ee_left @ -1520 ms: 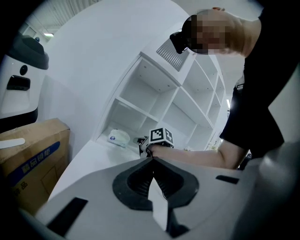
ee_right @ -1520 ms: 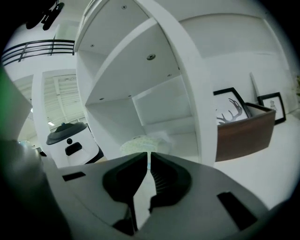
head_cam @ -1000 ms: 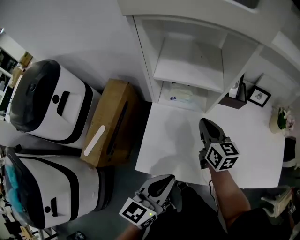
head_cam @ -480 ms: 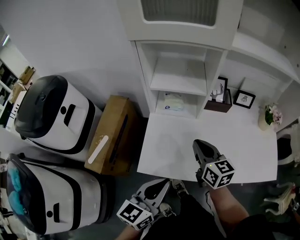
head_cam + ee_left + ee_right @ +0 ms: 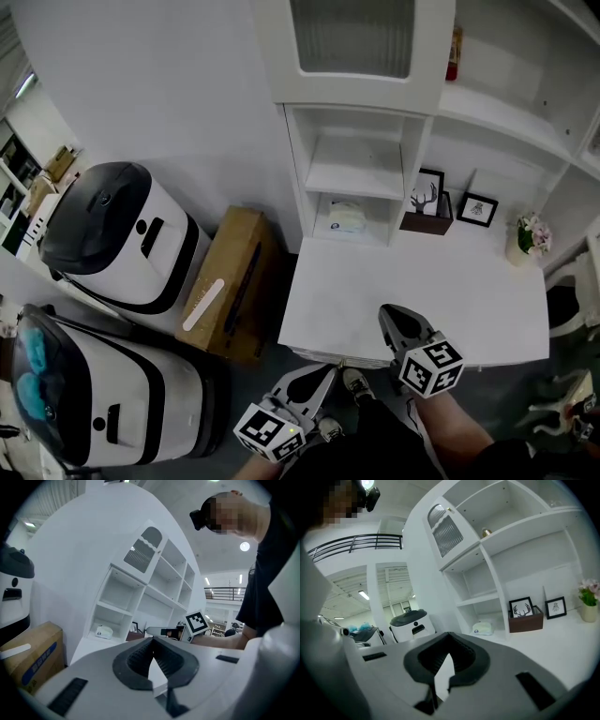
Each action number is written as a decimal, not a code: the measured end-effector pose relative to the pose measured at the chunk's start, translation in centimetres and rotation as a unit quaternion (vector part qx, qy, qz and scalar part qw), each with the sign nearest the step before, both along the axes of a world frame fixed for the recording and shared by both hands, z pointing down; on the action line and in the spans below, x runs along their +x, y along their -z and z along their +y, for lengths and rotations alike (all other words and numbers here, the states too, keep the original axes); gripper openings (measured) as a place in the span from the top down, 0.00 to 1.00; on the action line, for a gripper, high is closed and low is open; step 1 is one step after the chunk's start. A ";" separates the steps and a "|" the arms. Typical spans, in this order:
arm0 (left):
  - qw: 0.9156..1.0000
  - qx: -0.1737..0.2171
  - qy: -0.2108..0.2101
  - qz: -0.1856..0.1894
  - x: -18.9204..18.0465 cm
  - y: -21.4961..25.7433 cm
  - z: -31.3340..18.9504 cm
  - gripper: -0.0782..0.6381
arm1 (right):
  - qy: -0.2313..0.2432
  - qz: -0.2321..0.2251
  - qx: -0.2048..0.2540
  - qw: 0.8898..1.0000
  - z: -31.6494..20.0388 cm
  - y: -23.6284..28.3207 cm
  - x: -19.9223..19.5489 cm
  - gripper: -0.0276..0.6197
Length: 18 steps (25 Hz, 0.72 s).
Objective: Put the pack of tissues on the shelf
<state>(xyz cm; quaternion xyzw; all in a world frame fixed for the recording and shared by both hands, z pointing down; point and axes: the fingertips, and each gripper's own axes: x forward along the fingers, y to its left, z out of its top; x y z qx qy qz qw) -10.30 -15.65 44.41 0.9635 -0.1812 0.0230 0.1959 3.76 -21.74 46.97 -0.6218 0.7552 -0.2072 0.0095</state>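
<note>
The pack of tissues (image 5: 344,217) is pale with a round blue label and lies in the lowest open compartment of the white shelf unit (image 5: 358,173), level with the tabletop. It also shows in the left gripper view as the tissue pack (image 5: 104,631) and in the right gripper view as the same pack (image 5: 483,628). My right gripper (image 5: 387,316) hangs over the front edge of the white table (image 5: 487,300), shut and empty. Lower down, off the table's front left corner, my left gripper (image 5: 322,372) is also shut and empty. Both are far from the pack.
A brown box (image 5: 427,221) with a deer picture stands right of the compartment, then a small framed picture (image 5: 478,209) and a flower vase (image 5: 522,239). A cardboard box (image 5: 230,281) and two white-and-black machines (image 5: 117,234) stand on the floor at left.
The view has pulled back and up from the shelf. Both grippers have drawn back toward the person; the right one went from over the table's middle to its front edge.
</note>
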 end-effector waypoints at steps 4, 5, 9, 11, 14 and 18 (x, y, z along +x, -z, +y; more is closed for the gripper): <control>1.000 0.001 -0.001 0.016 -0.7 0.7 1.2 0.88 | 0.012 -0.001 0.005 1.000 2.1 0.7 -1.8 0.95; 1.000 0.001 -0.001 0.017 -1.0 0.8 1.5 0.88 | 0.015 -0.002 0.006 1.000 2.6 0.8 -2.3 0.95; 1.000 0.005 -0.004 0.020 -1.8 1.0 3.1 0.88 | 0.021 -0.003 0.007 1.000 4.9 1.0 -3.8 0.95; 1.000 0.008 -0.005 0.021 -2.2 1.1 4.0 0.88 | 0.022 -0.005 0.008 1.000 6.0 1.2 -4.4 0.95; 1.000 0.007 -0.009 0.022 -2.8 1.1 5.3 0.88 | 0.020 -0.006 0.010 1.000 7.8 1.4 -5.0 0.95; 1.000 -0.001 -0.012 0.025 -3.3 0.6 6.5 0.88 | 0.008 -0.008 0.010 1.000 9.9 1.4 -5.2 0.95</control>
